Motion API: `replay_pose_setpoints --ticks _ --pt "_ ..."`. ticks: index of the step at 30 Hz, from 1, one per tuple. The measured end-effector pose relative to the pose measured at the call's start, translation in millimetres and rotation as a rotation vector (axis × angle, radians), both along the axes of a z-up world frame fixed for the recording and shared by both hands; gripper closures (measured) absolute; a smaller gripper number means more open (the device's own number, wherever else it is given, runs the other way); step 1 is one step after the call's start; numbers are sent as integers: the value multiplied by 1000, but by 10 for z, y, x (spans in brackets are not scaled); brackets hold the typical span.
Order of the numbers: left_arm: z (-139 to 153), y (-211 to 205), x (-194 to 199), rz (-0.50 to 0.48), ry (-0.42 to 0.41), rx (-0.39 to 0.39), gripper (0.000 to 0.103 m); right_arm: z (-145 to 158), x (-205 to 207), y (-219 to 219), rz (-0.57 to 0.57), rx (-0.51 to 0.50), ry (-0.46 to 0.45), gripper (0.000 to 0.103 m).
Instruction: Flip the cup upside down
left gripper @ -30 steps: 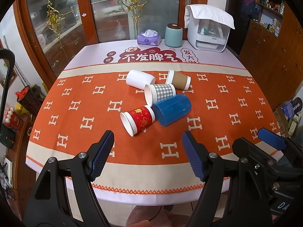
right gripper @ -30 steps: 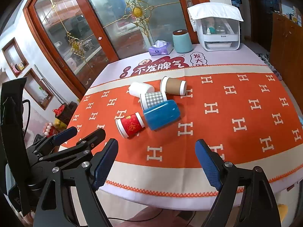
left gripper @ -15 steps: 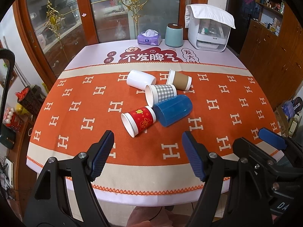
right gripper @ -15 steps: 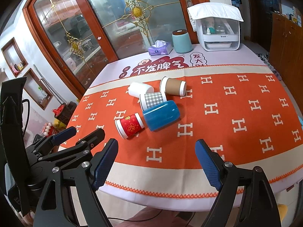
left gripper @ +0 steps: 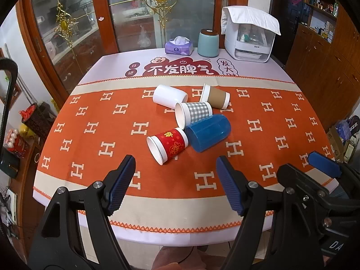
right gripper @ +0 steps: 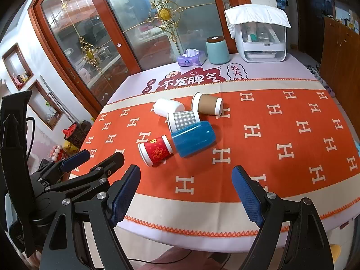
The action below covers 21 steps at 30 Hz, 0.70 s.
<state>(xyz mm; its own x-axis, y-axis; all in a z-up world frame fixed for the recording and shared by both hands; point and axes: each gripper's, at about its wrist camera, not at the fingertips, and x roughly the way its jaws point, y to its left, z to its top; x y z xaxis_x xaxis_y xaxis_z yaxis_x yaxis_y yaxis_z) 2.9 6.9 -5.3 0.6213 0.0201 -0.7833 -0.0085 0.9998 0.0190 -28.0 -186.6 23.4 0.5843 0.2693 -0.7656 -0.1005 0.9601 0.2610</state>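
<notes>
Both claws hang over the near edge of the table (left gripper: 157,204), side by side and holding nothing. The left gripper (left gripper: 174,184) has its blue-padded jaws spread wide, and the right gripper (right gripper: 185,194) is parted just as widely; each also shows in the other's view, at the outer edge. Five cups lie on their sides in a cluster on the orange cloth, ahead of both claws and well apart from them. Nearest the left claw, just beyond the gap between its jaws, is the red cup (left gripper: 167,145), its open mouth turned toward the claw's left finger. The blue cup (left gripper: 208,132) touches it on the right (it is the largest of the group). Behind these lie the checked cup (left gripper: 193,113), the white cup (left gripper: 169,95) and the brown cup (left gripper: 216,96), the farthest from the claws. From the right claw the cluster sits ahead and a little to the left.
</notes>
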Motion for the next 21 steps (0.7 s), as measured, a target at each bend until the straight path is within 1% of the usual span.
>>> replay_pose_setpoints --ticks 18,21 --pt "17 46 -12 -6 1 12 31 -27 11 41 0 1 3 18" --pt "16 58 -21 -11 1 23 31 -29 13 52 -1 1 4 18"
